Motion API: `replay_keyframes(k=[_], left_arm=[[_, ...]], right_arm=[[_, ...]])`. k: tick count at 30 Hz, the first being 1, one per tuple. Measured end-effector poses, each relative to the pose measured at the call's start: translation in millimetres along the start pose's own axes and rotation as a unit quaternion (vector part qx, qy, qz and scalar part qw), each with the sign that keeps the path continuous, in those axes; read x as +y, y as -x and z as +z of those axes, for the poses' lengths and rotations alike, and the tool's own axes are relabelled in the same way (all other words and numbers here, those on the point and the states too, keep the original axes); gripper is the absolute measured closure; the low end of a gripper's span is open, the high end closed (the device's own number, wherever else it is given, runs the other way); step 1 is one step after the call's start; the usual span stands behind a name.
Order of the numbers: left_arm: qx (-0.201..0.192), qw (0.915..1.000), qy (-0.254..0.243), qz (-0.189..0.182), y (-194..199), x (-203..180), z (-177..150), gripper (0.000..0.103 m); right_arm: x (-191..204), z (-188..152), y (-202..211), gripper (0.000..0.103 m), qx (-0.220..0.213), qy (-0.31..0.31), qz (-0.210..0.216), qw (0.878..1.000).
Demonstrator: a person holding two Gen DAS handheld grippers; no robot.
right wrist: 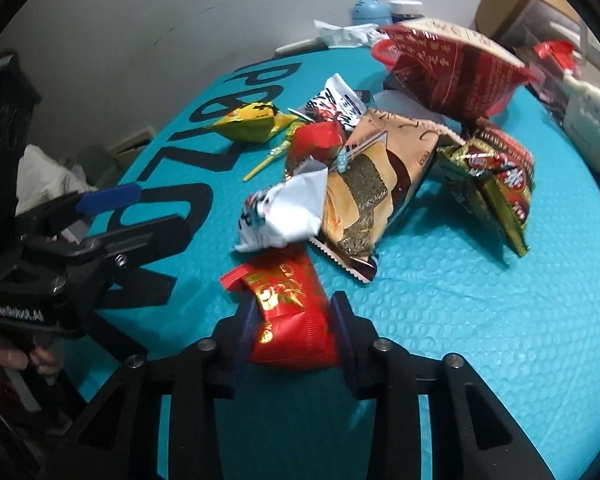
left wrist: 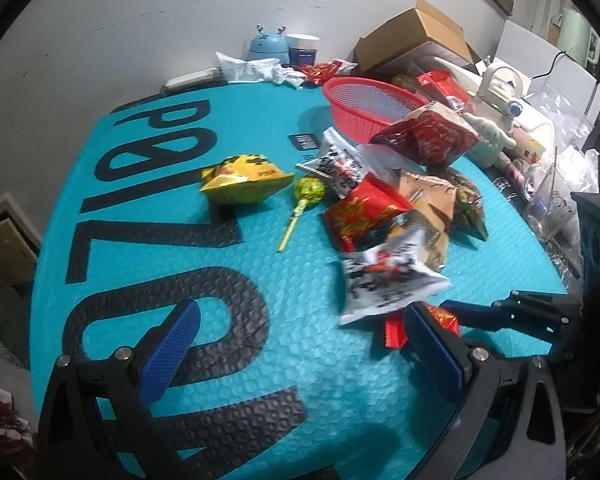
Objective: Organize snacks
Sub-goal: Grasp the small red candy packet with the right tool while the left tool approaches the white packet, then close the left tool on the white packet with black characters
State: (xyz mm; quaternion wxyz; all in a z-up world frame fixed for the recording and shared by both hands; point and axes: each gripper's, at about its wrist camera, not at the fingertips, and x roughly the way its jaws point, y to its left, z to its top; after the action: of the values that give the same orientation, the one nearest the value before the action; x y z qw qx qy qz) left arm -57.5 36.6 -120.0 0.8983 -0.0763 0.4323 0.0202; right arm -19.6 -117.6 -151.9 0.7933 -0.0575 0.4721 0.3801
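A heap of snack packets lies on a teal bubble mat point(left wrist: 204, 264). My right gripper point(right wrist: 294, 326) is shut on a red packet with gold print point(right wrist: 290, 312) at the near edge of the heap; it also shows in the left wrist view point(left wrist: 440, 318). My left gripper point(left wrist: 300, 340) is open and empty over the mat, left of the heap; it shows in the right wrist view point(right wrist: 132, 216). A red mesh basket point(left wrist: 364, 100) stands at the far side. A yellow packet point(left wrist: 242, 178) and a lollipop point(left wrist: 304, 204) lie apart on the left.
A white-and-black packet point(left wrist: 384, 284), a brown seaweed cracker bag point(right wrist: 376, 184), a green packet point(right wrist: 488, 192) and a large dark red bag point(right wrist: 456, 68) make up the heap. Cardboard box point(left wrist: 416, 36), white toy figure point(left wrist: 488, 136) and clutter line the right side.
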Motion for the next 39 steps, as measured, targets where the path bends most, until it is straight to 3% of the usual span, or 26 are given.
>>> replay_keyframes(k=[14,27,31,33,35,39], left_arm=[[0.025,0.9976,-0.038,-0.053,-24.1,-46.7,9.8,0.0],[0.065,0.9958,-0.047,-0.044,-56.4,-61.7,3.9,0.0],[0.06,0.9961,-0.058,-0.027,-59.8,-64.6,-0.7,0.011],[0.054,0.996,-0.067,-0.024,-58.1,-66.2,-1.2,0.026],[0.048,0.996,-0.074,-0.018,-55.8,-67.9,-2.0,0.05],[0.047,0.996,-0.071,-0.028,-51.5,-66.1,-2.4,0.053]], right_arm=[[-29.7,-16.7,47.1,0.071,-0.024,-0.027,-0.062,0.997],[-54.4,-16.4,50.4,0.071,-0.028,-0.045,-0.085,0.995],[-56.2,-17.7,49.0,0.071,-0.029,-0.048,-0.085,0.995],[-57.1,-18.6,48.7,0.071,-0.029,-0.049,-0.085,0.995],[-58.1,-20.5,49.0,0.071,-0.029,-0.052,-0.083,0.995],[-58.5,-23.4,50.1,0.071,-0.032,-0.057,-0.081,0.995]])
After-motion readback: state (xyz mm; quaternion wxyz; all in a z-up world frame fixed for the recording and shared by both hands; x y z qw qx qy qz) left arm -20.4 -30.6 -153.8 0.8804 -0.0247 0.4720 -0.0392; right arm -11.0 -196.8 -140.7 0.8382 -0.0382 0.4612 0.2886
